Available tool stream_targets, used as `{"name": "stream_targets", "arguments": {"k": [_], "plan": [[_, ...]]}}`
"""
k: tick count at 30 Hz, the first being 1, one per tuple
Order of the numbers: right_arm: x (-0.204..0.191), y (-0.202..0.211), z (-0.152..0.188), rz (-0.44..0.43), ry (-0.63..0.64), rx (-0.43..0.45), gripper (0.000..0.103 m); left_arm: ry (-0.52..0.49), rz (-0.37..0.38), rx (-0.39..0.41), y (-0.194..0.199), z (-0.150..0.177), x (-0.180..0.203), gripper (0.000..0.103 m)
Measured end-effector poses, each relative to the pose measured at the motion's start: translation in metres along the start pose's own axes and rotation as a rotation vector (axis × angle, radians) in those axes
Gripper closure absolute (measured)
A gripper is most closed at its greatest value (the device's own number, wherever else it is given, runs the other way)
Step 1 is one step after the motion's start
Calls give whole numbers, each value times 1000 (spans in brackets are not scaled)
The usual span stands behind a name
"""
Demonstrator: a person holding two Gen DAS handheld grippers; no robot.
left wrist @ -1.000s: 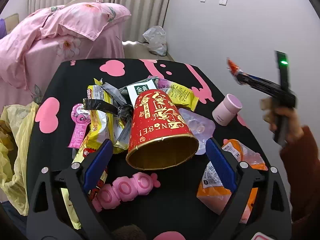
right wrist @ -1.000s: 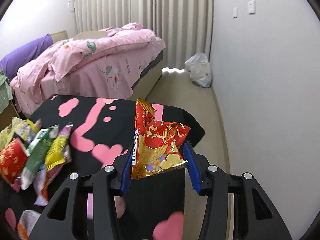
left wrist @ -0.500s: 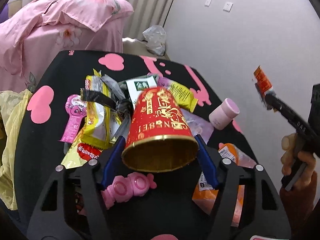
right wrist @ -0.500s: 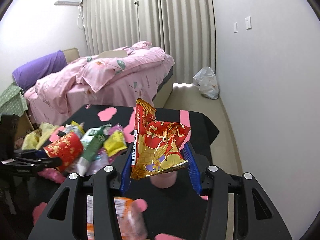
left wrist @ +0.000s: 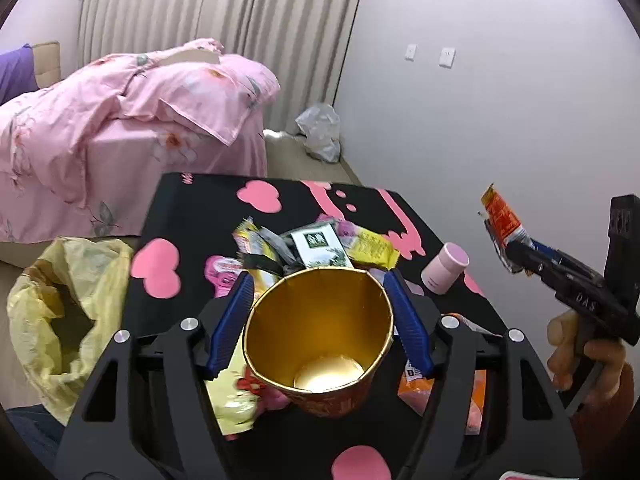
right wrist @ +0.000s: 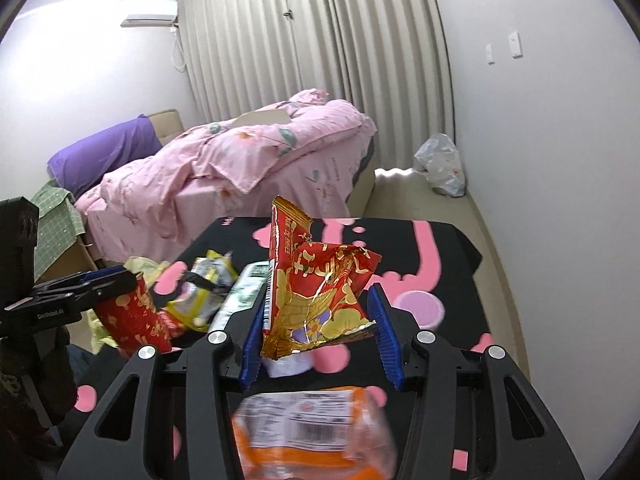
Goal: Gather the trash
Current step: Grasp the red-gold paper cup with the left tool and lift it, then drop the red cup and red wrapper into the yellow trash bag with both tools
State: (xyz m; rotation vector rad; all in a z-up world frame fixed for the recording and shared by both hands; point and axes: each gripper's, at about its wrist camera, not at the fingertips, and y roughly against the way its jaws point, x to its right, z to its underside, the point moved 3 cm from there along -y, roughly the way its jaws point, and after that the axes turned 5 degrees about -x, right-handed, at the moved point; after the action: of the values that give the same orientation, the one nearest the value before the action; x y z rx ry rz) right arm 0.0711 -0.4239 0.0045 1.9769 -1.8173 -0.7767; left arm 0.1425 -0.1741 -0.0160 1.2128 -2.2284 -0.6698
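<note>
Lifted off table (left wrist: 192, 216), paper cup (left wrist: 320, 336) clamped in left gripper (left wrist: 320, 328), mouth toward camera

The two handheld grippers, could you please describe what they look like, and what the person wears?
Both the left gripper and the right gripper have black angular frames with cut-out openings, silver screws and ribbed blue pads. Each has a black pistol-style handle, and the side of each bears small white lettering. A dark red sleeve shows at the right wrist.
</note>
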Motion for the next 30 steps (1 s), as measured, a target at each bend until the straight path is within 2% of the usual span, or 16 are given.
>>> {"name": "stream_targets", "arguments": {"k": [4, 8, 15, 24, 30], "plan": [[-33, 2, -2, -10, 49, -2, 57, 23, -17, 37, 24, 0, -20, 40], [-62, -1, -3, -39, 77, -16, 57, 26, -79, 69, 46, 1, -42, 40], [-120, -16, -12, -90, 154, -29, 57, 98, -168, 108, 79, 7, -106, 40], [-192, -54, -28, -171, 248, -65, 57, 255, -289, 178, 111, 8, -203, 40], [-236, -101, -43, -254, 275, -117, 57, 339, -350, 171, 113, 9, -260, 40]]}}
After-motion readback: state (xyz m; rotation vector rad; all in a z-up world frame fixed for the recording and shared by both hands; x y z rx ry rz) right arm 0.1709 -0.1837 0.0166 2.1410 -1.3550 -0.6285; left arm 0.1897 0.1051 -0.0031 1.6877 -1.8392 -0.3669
